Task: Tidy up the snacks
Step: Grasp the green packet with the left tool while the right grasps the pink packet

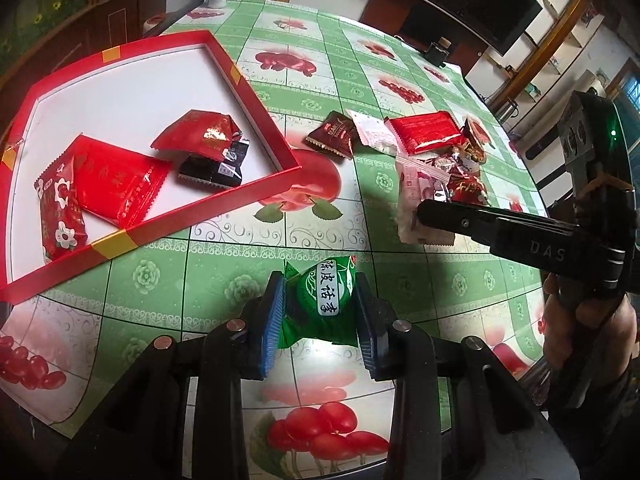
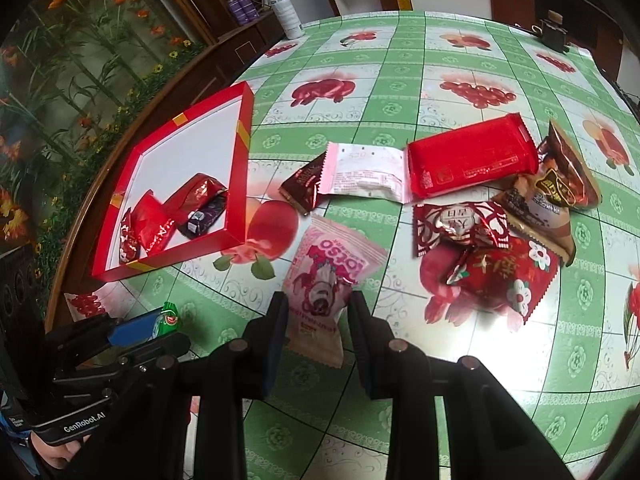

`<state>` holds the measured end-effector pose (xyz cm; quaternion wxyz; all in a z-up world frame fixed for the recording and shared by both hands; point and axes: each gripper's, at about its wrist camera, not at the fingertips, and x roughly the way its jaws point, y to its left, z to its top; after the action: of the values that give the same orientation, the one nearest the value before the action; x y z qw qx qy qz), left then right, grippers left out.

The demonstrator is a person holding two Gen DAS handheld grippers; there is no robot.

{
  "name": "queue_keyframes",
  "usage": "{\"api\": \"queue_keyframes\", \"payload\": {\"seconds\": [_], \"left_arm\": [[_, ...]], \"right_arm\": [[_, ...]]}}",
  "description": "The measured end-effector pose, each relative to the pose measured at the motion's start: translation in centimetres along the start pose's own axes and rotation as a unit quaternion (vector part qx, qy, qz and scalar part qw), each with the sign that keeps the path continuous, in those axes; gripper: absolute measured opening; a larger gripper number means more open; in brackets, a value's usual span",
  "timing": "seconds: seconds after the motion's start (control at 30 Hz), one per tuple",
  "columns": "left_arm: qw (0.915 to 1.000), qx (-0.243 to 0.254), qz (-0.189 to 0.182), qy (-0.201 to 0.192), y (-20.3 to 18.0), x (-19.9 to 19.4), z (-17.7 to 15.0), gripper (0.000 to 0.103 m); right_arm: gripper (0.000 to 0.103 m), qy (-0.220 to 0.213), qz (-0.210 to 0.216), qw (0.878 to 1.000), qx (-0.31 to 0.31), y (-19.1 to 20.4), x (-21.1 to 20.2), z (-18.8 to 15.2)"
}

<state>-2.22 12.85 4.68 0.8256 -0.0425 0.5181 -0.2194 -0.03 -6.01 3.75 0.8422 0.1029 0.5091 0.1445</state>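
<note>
In the left wrist view my left gripper (image 1: 320,285) is shut on a green snack packet (image 1: 320,308), held just above the fruit-patterned tablecloth. In the right wrist view my right gripper (image 2: 318,300) is shut on a pink bear-print packet (image 2: 334,264); the same grip shows from the side at the pink packet (image 1: 414,188) in the left wrist view. The red shallow box (image 1: 256,189), white inside, lies to the left with several red packets and a black one (image 1: 212,168) in it. Loose snacks lie on the table beyond my right gripper: a flat red pack (image 2: 468,160), a white-pink pack (image 2: 366,172), a dark brown one (image 2: 302,186).
More packets sit at the right of the pile: a red floral one (image 2: 508,276) and a brown one (image 2: 552,196). A white bottle (image 2: 286,8) and a small dark bottle (image 2: 554,34) stand at the table's far edge. The table's curved edge runs just left of the box (image 2: 240,168).
</note>
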Motion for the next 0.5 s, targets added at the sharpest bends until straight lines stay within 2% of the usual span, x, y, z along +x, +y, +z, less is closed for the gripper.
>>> {"api": "queue_keyframes", "payload": {"seconds": [0.5], "left_arm": [[0.9995, -0.004, 0.001, -0.033, 0.7, -2.6, 1.7, 0.032]], "right_arm": [[0.033, -0.015, 0.007, 1.000, -0.022, 1.5, -1.2, 1.2]]}}
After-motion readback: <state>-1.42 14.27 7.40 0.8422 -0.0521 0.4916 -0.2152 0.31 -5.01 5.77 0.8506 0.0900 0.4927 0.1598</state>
